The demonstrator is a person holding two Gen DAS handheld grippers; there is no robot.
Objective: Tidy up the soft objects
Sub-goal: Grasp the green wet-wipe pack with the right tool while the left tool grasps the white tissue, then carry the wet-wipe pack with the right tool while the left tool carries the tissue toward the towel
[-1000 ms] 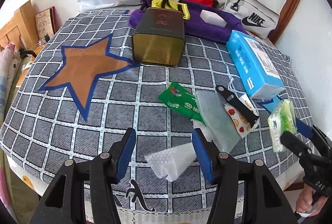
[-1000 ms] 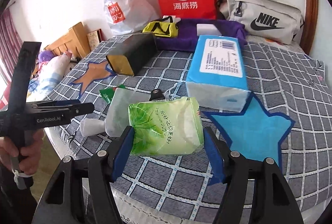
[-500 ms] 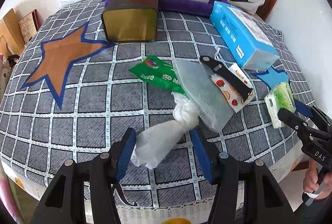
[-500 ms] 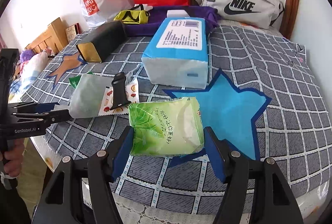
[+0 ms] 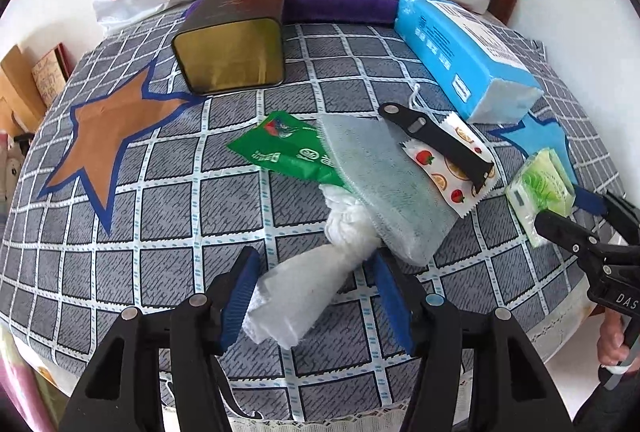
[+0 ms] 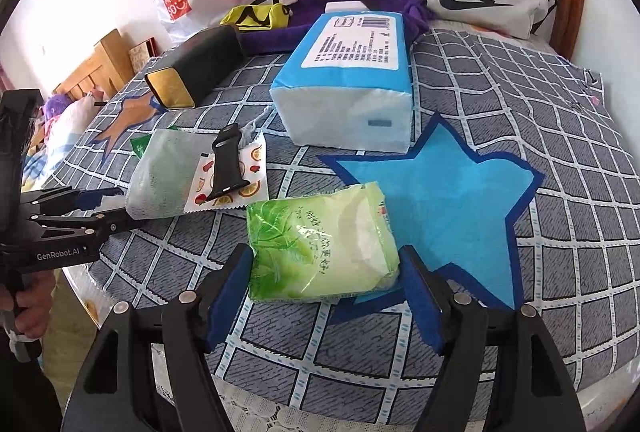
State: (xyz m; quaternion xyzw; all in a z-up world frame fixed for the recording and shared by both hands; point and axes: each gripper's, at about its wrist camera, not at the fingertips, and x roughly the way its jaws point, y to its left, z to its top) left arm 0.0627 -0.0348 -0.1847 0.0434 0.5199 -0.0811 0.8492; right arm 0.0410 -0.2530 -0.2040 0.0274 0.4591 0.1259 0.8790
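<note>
A crumpled white paper towel [image 5: 316, 284], soft and twisted to a rope at its upper end, lies on the table [image 5: 120, 232] near its front edge, between the blue ribbed pads of the left tongs [image 5: 314, 296]; the pads stand apart on either side of it, and it cannot be told whether they touch it. The table wears a grey checked cloth with a brown star [image 5: 108, 135] at the left. Behind the star a dark rectangular tin [image 5: 236, 43] lies on its side, gold mouth toward the camera. Rightward come a glossy green sachet [image 5: 288, 151], a gauzy white pouch [image 5: 384, 179] over the towel's twisted end, a fruit-printed sachet [image 5: 448, 167] under a black strap [image 5: 436, 139], then a long blue tissue pack [image 5: 460, 59]. Farthest right, the right tongs [image 6: 324, 296] are clamped on a puffy pale-green tissue packet [image 6: 320, 244], held low over the tip of a blue star [image 6: 448, 199]. Compared with half a second ago, the left tongs have pushed forward so the towel sits deeper between the pads, and the right tongs have carried the packet nearer the blue star and the tissue pack.
</note>
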